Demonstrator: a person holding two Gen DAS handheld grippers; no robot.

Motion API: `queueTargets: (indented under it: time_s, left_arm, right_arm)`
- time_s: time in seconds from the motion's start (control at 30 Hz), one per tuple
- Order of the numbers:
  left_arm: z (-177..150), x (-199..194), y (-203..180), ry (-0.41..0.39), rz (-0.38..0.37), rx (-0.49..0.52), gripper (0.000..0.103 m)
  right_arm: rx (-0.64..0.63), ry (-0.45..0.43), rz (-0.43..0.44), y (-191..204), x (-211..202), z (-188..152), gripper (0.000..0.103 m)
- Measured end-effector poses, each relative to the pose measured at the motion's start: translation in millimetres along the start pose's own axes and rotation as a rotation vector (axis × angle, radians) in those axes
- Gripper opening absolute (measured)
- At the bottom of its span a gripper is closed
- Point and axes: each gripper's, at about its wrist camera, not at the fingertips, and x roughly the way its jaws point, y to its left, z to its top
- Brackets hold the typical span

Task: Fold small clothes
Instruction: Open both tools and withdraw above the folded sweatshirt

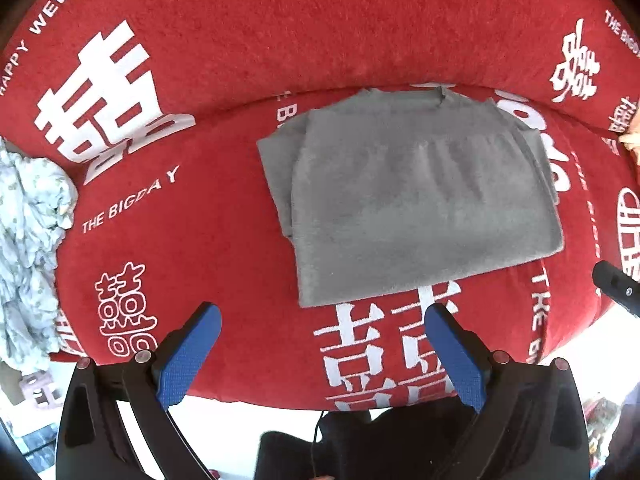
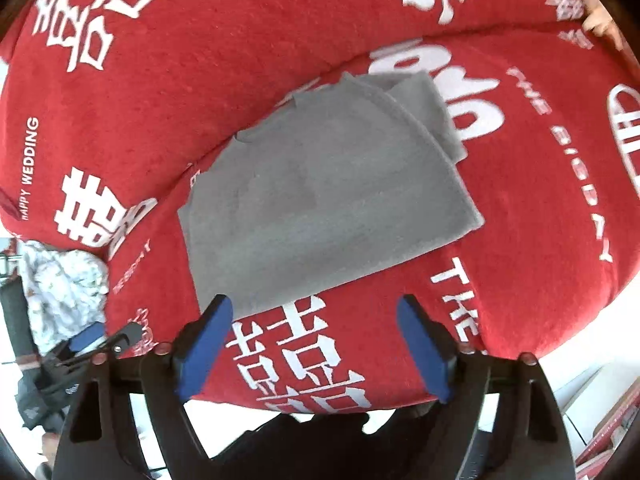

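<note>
- Grey garment point(image 1: 416, 196) lies folded on the red cover point(image 1: 224, 240) of a sofa, just in front of the backrest. At least 2 layers show, with a lower layer sticking out at the left and far-right edges.
- Folds look squared and flat; I judge this piece close to done, left to rest on the seat.
- Left tongs point(image 1: 322, 312) spread wide, nothing between the blue pads point(image 1: 188, 360). They hang above the seat, pointing down, clear of the cloth.
- Right tongs point(image 2: 318, 304) also released and empty; no earlier view to compare.
- Garment sits beyond both tips: its near edge lies just past the left tongs, and its near-left corner is close to the right tongs' left pad.
- A crumpled pale floral cloth point(image 1: 28, 248) waits at the seat's left end, well apart; likely another piece to fold.
</note>
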Motion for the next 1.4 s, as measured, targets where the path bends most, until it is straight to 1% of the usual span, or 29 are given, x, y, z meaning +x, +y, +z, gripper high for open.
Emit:
queueTargets:
  time_s: [0.03,0.07,0.13,0.23,0.3,0.4,0.43,0.5,0.53,0.6,0.7,0.8,0.87,1.13,1.3,1.4]
  left_arm:
    - [-1,-2,2,-0.006,-0.005,0.003,0.102]
    - [-2,-6,4,-0.019,-0.014,0.013,0.102]
    - [-6,-20,12,-0.069,-0.039,0.022,0.102]
    - [-13,-39,21,-0.148,-0.08,0.012,0.102]
    - [-18,-55,29,-0.215,-0.098,0.012,0.102]
    - [-24,-65,36,-0.247,-0.148,-0.003,0.102]
    - [-26,-67,39,-0.252,-0.178,-0.007,0.102]
    - [-31,-69,42,-0.254,-0.24,0.0,0.102]
    - [-33,-70,41,-0.25,-0.246,0.0,0.102]
    - [-37,-69,42,-0.232,-0.228,-0.003,0.102]
    - [-42,-67,43,-0.211,-0.22,-0.022,0.102]
    - [-45,-68,43,-0.216,-0.184,-0.041,0.102]
    - [-46,-69,44,-0.212,-0.174,-0.053,0.102]
    - [-42,-73,38,-0.227,-0.169,-0.069,0.102]
    - [-40,-54,45,-0.182,-0.174,-0.12,0.102]
    - [-42,-40,48,-0.15,-0.179,-0.13,0.102]
  right_arm:
    - [-0.005,-0.008,-0.011,5,-3,-3,0.102]
    - [-0.011,-0.012,-0.011,11,-6,-7,0.103]
    - [-0.03,-0.001,0.0,22,-12,-14,0.103]
    - [-0.056,0.007,-0.006,35,-19,-23,0.103]
    - [-0.065,0.007,-0.011,43,-23,-29,0.103]
    - [-0.068,0.011,-0.018,49,-24,-35,0.103]
    - [-0.072,0.013,-0.022,52,-24,-37,0.103]
    - [-0.085,0.014,-0.034,56,-25,-40,0.103]
    - [-0.094,0.012,-0.043,59,-26,-40,0.103]
    - [-0.105,0.004,-0.059,63,-28,-40,0.103]
    - [-0.111,0.003,-0.075,66,-28,-40,0.103]
    - [-0.109,0.016,-0.09,67,-26,-41,0.103]
    - [-0.111,0.02,-0.095,68,-25,-41,0.103]
    - [-0.134,0.01,-0.132,73,-28,-38,0.103]
    - [-0.111,0.038,-0.128,68,-22,-42,0.103]
    - [-0.08,0.06,-0.116,61,-16,-46,0.103]
